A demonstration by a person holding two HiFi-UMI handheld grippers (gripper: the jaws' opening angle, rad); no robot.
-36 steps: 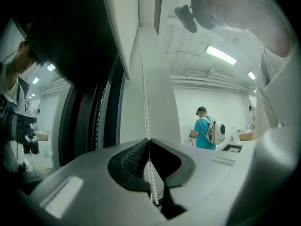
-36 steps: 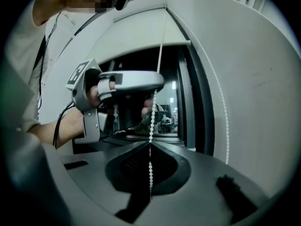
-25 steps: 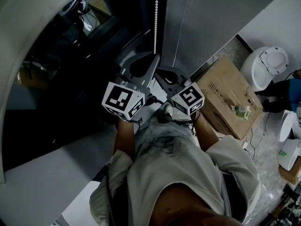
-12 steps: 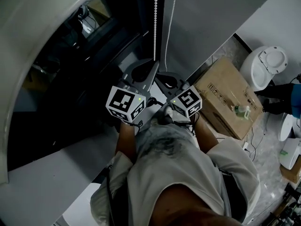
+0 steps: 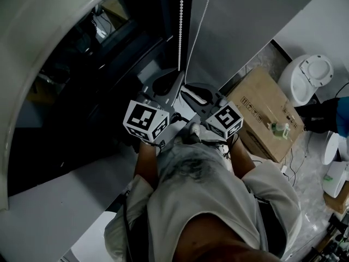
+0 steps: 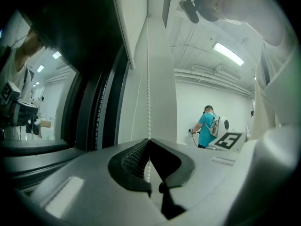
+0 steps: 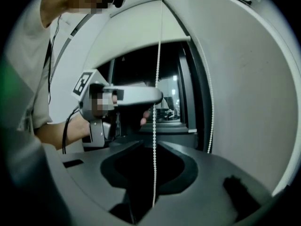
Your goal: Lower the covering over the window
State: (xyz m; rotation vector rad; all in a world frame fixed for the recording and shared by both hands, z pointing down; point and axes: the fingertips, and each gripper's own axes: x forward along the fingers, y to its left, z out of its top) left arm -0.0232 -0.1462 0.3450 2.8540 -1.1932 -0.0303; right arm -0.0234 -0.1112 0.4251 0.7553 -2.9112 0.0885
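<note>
Very little has changed over the last second. The left gripper (image 6: 150,140) has stayed pinched on the front strand of the bead chain (image 6: 149,79), and both hands have held almost the same place. What has moved is the loose return strand (image 5: 200,31), which has swung sideways, while the right gripper's marker cube sits slightly further right in the head view.

The right gripper (image 7: 149,144) has its jaws spread with the same front strand (image 7: 154,173) hanging freely down the gap, nothing pressing on it.

My reading is a pause between pulls (a hand-over-hand change of grip), with no pull under way. The roller blind (image 7: 141,27) is high up with its bottom bar near the top of the window (image 5: 82,91), so the dark glass is almost all uncovered and most of the lowering remains.

Both forearms are bent up in front of the chest, and the grippers point roughly level at the window side by side, with the left pinching the chain just above the right's open jaws.
</note>
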